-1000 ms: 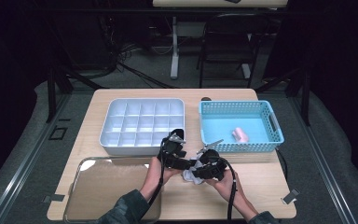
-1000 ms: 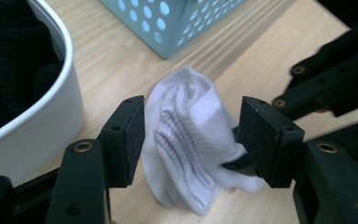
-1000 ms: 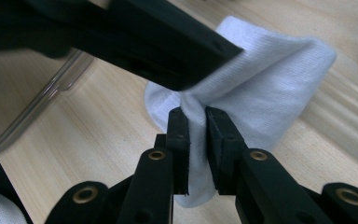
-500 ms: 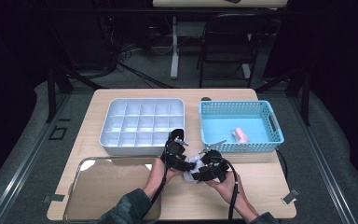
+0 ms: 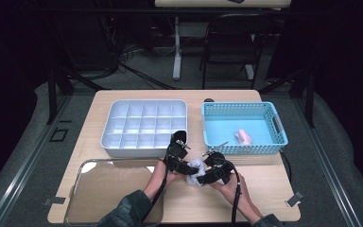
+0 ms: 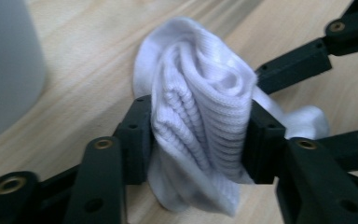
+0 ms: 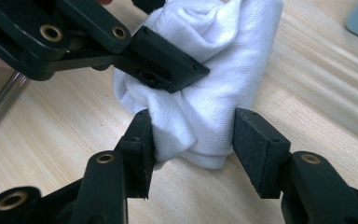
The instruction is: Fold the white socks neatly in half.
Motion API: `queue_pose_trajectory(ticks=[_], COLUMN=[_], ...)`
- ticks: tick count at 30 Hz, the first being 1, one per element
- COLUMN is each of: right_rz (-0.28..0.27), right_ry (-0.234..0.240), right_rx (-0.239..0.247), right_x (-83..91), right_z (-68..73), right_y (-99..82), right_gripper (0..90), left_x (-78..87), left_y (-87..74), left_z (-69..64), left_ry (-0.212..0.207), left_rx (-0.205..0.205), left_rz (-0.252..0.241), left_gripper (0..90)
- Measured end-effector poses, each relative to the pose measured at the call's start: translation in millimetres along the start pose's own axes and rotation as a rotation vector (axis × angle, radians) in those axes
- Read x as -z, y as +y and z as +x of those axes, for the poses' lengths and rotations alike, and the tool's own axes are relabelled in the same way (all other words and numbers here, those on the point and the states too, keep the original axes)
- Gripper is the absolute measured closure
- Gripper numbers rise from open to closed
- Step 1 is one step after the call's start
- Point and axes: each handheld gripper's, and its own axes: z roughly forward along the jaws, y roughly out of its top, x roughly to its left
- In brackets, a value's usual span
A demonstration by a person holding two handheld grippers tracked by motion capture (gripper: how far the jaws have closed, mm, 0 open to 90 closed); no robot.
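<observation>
White sock (image 6: pixel 200 116) in left claw (image 6: pixel 198 135)

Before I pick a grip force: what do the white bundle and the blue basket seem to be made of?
White bundle: soft knitted fabric, probably cotton, matte; ribbed rows and folds show. Blue basket: likely rigid plastic, smooth, with perforated lattice walls.

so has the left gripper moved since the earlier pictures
Yes. In the high view the left gripper has dropped away from the white compartment tray toward the person, closing on the crumpled white sock.
</observation>
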Motion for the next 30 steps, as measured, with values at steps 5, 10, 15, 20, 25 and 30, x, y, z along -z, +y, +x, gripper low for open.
queue_pose_trajectory(ticks=[5,10,15,20,25,30], right_rz=[0.002,0.007,0.002,0.007,-0.019,-0.034], right_ry=[-0.004,-0.004,0.008,0.023,0.031,0.044], right_rx=[0.003,0.002,-0.006,-0.006,0.012,0.004], right_x=[-0.2,-1.6,-1.0,1.4,11.7,20.7], right_z=[1.0,1.0,3.1,2.7,4.1,-5.1], right_y=[-0.6,-0.5,-0.6,-0.9,-4.5,-9.1], right_gripper=[50.0,49.4,49.6,49.6,46.6,40.4], left_x=[-1.4,-1.5,-1.7,-1.4,-0.5,0.3], left_y=[-1.4,-1.3,-1.4,-4.5,-6.3,-7.5], left_z=[2.5,2.7,3.9,2.4,0.7,-1.2], left_ry=[-0.032,-0.041,-0.071,-0.08,-0.065,-0.053], left_rx=[0.022,0.027,0.016,0.004,-0.02,-0.038], left_rz=[-0.001,0.005,0.02,0.003,-0.015,-0.029], left_gripper=[53.5,54.1,57.9,61.8,64.2,65.0])
